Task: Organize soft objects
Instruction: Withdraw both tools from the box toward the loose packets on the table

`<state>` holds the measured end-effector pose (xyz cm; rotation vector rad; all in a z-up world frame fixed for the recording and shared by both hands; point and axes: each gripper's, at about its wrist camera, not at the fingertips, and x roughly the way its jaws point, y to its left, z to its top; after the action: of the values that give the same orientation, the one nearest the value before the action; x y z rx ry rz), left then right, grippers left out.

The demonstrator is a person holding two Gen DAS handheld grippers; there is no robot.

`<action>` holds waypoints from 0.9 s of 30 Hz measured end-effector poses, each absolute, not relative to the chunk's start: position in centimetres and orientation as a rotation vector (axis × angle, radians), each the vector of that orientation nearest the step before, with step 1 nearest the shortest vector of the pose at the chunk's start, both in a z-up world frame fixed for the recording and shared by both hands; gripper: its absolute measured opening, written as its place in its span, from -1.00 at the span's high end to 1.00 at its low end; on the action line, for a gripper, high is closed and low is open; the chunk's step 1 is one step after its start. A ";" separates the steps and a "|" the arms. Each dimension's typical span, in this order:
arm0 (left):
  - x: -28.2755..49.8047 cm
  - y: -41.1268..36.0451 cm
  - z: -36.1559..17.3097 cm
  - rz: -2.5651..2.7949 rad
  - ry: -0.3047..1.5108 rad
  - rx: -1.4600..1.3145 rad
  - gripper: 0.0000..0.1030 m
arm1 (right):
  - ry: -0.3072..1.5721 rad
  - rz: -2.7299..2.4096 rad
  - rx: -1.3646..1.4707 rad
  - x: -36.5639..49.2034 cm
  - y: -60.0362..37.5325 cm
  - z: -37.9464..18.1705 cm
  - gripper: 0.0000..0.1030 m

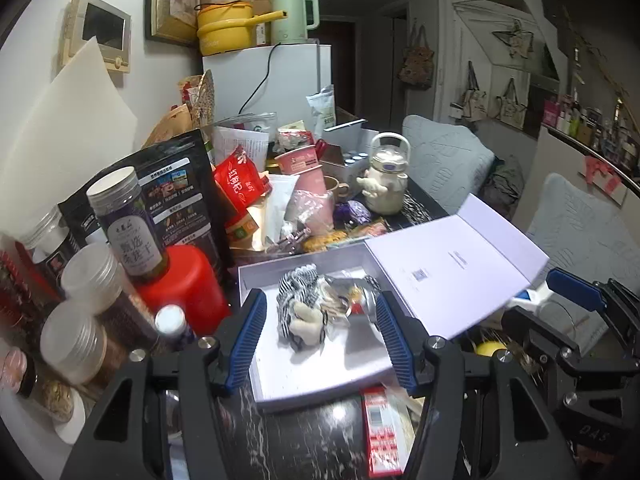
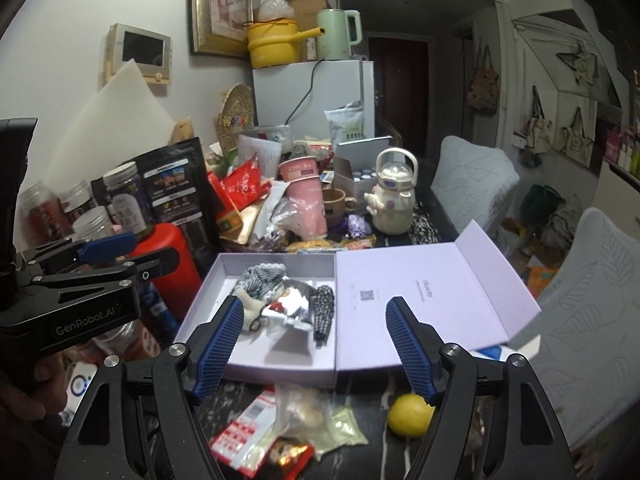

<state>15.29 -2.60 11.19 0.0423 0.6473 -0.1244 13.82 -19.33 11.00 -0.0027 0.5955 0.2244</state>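
Both tools hover over the lilac box (image 2: 280, 372).
Left tool (image 1: 320, 332) and right tool (image 2: 316, 344) are released, empty; checked cloth (image 2: 262, 276) lies inside the box.

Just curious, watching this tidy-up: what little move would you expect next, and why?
Probably the right tool, open and empty, drops to the clear soft packet on the table in front of the lavender box. The box already holds checked cloth, and its lid lies open.

"GenRobot.AI" on left gripper (image 2: 100, 246) body (white lettering), "红枸杞" on red pouch (image 1: 236, 184)
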 end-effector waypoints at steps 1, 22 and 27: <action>14.7 -2.6 11.2 -0.129 0.645 0.045 -0.10 | 0.593 0.224 0.000 13.3 -19.4 11.0 -0.44; 5.7 -3.2 5.9 -0.192 0.713 0.072 -0.10 | 0.664 0.202 0.019 3.6 -19.3 6.2 -0.46; 4.8 -3.4 4.1 -0.221 0.759 0.062 -0.10 | 0.706 0.206 0.027 2.2 -19.4 4.3 -0.46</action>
<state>4.82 -3.43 4.07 0.0618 0.7594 -0.2213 2.18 -19.41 4.32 0.0265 0.7056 0.2059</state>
